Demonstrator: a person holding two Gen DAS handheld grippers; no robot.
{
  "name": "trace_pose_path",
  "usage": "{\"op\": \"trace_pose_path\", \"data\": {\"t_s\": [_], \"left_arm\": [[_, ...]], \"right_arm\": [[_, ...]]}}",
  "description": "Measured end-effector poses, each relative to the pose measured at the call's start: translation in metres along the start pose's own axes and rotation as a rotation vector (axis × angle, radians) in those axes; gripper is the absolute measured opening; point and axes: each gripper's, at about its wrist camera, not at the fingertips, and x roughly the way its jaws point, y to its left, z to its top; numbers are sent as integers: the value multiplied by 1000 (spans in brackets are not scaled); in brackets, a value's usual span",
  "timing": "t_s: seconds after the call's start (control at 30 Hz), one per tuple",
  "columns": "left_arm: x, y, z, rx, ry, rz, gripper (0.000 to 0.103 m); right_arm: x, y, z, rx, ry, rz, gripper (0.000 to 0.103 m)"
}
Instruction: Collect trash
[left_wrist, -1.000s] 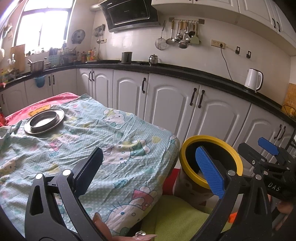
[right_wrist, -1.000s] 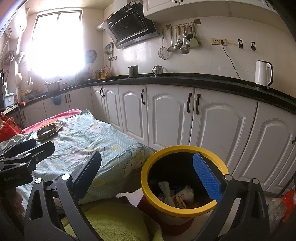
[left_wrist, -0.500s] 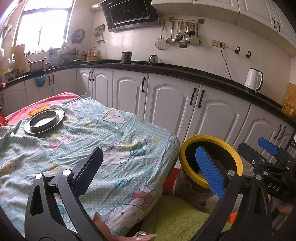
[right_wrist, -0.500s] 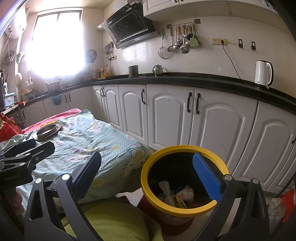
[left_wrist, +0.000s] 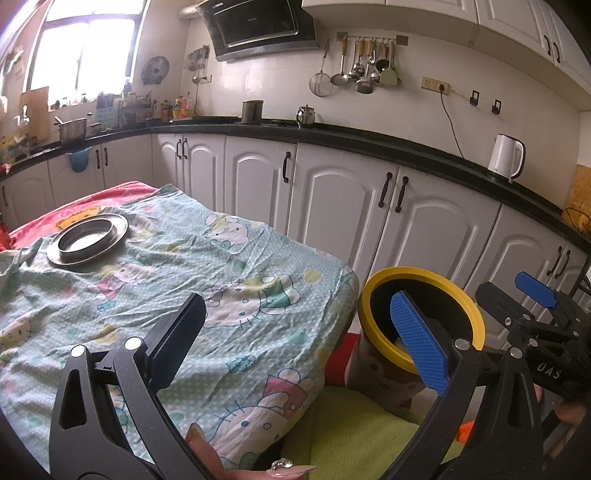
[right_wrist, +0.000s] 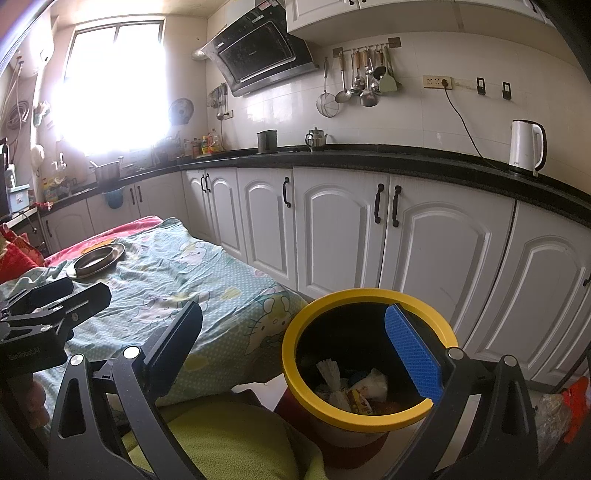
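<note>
You hold both grippers level with jaws spread wide and nothing between them. The left gripper (left_wrist: 295, 350) hangs over the bench (left_wrist: 240, 288), which is draped in a cartoon-print cloth and carries only a metal dish (left_wrist: 88, 240) at its far end. The right gripper (right_wrist: 295, 350) faces the bin (right_wrist: 369, 354), a yellow-rimmed pail on the floor just beside the bench corner, placed within easy reach for dropping. The trash (right_wrist: 351, 387), crumpled wrappers and paper, lies inside it. No loose litter shows on the cloth, so collecting looks finished or nearly so.
</note>
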Motion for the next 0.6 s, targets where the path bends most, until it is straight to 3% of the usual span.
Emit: {"op": "trace_pose_path", "data": {"t_s": [0.23, 0.4, 0.47, 0.53, 0.6], "left_arm": [[2, 1, -2, 5, 17, 11, 92], [-8, 41, 1, -77, 39, 101, 92], [-14, 77, -1, -138, 63, 183, 92], [-27, 128, -7, -199, 77, 331, 92], [-50, 195, -21, -282, 96, 522, 92]], "right_arm": [[6, 2, -4, 16, 26, -1, 97], [20, 38, 12, -48, 48, 142, 97], [33, 74, 21, -104, 82, 239, 97], [48, 121, 27, -162, 128, 351, 97], [69, 197, 26, -264, 235, 511, 97]]}}
